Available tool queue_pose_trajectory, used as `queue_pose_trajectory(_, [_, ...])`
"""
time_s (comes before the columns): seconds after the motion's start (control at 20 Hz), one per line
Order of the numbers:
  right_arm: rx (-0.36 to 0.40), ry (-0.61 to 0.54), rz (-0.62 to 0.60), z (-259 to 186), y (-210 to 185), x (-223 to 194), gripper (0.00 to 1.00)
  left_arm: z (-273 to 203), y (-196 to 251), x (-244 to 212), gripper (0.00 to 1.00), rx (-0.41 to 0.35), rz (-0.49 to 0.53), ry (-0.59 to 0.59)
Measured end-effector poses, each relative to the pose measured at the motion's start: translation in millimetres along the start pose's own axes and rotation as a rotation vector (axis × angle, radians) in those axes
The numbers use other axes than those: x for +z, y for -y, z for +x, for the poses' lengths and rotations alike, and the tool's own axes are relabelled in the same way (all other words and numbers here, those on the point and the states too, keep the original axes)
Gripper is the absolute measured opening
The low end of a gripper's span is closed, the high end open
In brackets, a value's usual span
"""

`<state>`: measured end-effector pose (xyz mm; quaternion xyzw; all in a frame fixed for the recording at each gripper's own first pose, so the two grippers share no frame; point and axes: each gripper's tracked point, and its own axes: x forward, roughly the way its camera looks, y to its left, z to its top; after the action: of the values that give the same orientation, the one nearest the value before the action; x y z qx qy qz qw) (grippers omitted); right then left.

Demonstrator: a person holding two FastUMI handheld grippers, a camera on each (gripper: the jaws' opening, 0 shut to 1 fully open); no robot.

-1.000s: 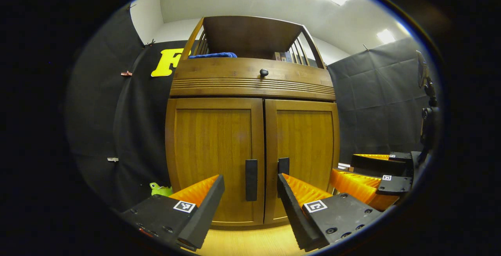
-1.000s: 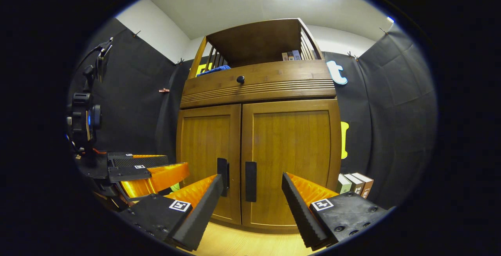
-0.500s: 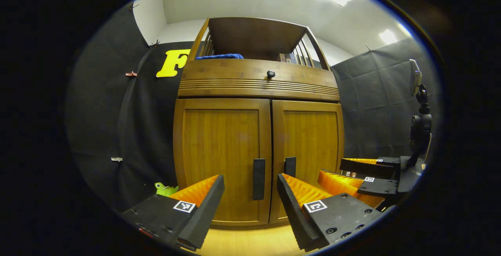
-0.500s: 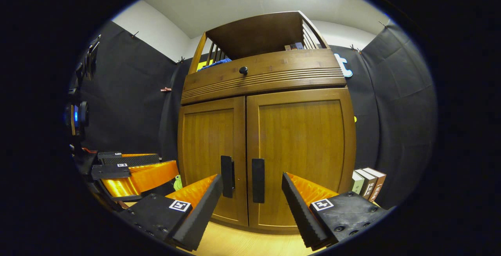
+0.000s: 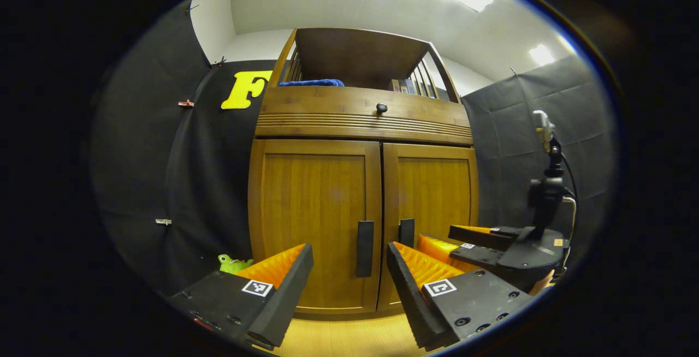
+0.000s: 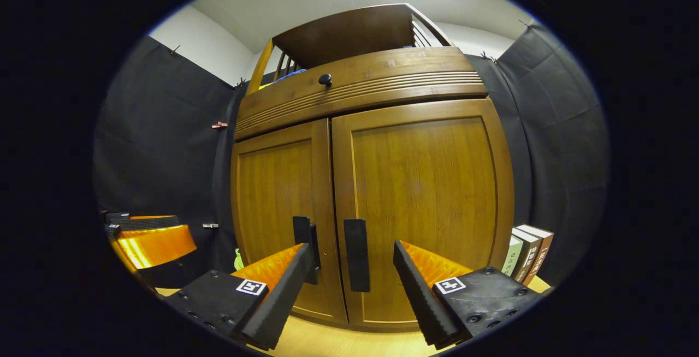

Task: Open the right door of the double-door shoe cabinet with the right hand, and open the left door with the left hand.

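- My left gripper has its fingers spread wide, nothing between them, aimed at the dark handle of the left door but short of it.
- My right gripper is spread too, holding nothing, with the right door's handle framed between its fingers and not touched.
- Both doors of the shoe cabinet are closed; the right door sits flush beside the left.
- Books stand near the cabinet's right side, a green toy at its left.
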<state>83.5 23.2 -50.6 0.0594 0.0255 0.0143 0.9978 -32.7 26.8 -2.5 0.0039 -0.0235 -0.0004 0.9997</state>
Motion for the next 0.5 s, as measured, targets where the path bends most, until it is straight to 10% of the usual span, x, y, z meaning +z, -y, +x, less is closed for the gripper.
queue_pose_trajectory(0.5, [-0.058,-0.004,0.002,55,10,-17,0.93,-23,4,-3,0.85,-0.009,0.004,-0.039])
